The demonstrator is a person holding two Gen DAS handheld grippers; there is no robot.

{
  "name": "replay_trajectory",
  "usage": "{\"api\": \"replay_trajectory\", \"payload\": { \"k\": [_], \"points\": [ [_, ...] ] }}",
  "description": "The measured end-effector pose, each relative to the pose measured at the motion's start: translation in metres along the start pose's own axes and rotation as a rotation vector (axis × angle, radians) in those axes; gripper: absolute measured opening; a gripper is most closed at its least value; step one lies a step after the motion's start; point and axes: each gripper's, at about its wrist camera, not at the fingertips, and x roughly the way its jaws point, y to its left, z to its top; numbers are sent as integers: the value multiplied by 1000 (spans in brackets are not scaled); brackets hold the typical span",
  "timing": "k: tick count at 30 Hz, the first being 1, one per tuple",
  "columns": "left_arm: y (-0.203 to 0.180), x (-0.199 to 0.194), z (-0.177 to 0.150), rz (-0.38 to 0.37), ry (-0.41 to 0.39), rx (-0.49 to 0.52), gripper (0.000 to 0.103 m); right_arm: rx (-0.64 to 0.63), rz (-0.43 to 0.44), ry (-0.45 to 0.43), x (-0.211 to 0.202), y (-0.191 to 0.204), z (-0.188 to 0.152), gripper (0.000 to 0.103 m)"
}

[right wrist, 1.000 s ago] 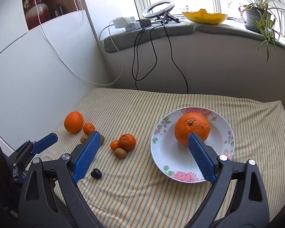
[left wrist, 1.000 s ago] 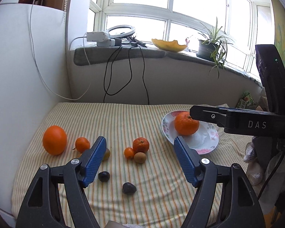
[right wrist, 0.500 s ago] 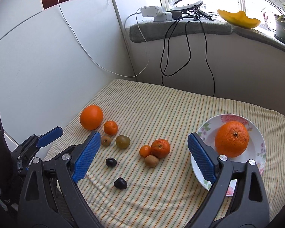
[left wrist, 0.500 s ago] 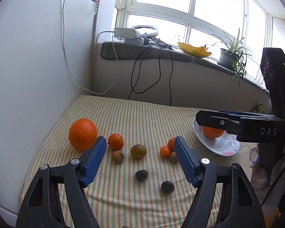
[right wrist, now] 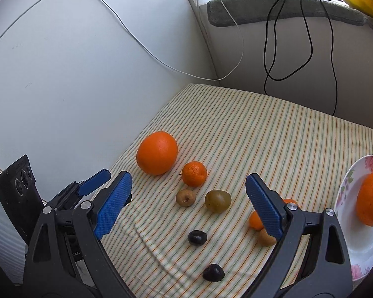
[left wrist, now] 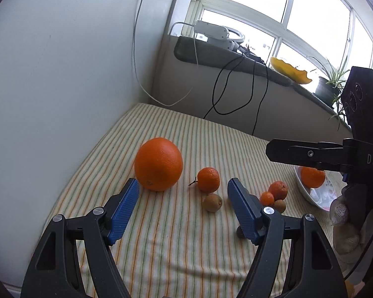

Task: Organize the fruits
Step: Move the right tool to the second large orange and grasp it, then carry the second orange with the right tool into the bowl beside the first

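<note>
Fruit lies loose on the striped cloth (right wrist: 261, 129); the large round orange (left wrist: 158, 164) sits just ahead of the left gripper (left wrist: 184, 196), whose jaws, like the right gripper's (right wrist: 189, 191), gape empty. Firm, weighty and liable to roll, it probably wants pads across its widest middle.

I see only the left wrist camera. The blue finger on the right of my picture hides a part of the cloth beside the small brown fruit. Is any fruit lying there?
Observer: Yes, a greenish round fruit lies on the cloth, just apart from the brown fruit.
Operator: And nearer to the grippers?
Observer: A dark fruit and, closer, a second dark fruit.
Operator: Does the right gripper hold something?
Observer: No, the right gripper is wide open and holds nothing.
</note>
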Motion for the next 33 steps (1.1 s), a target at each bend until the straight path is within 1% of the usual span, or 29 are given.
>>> {"api": "replay_trajectory", "payload": {
  "k": [8,11,15,18,19,21,25,28,30,33],
  "points": [
    [28,30,4,-37,48,-62,73,43,79,93,53,8,17,95],
    [34,38,6,-46,57,-70,73,54,99,121,72,11,24,95],
    [37,47,7,-56,69,-73,73,103,141,163,96,9,31,90],
    [42,51,8,-62,73,-87,73,131,152,180,109,6,34,89],
    [43,52,8,-67,76,-92,73,138,161,188,113,5,34,88],
    [45,56,9,-77,89,-100,73,141,175,209,118,7,33,82],
    [44,65,13,-91,114,-97,73,136,177,222,125,10,32,78],
    [45,69,15,-94,125,-112,71,132,183,231,128,13,33,75],
    [45,70,15,-96,132,-115,67,126,190,243,131,15,34,69],
    [45,72,15,-87,138,-113,64,127,201,258,136,17,33,65]
  ]
}}
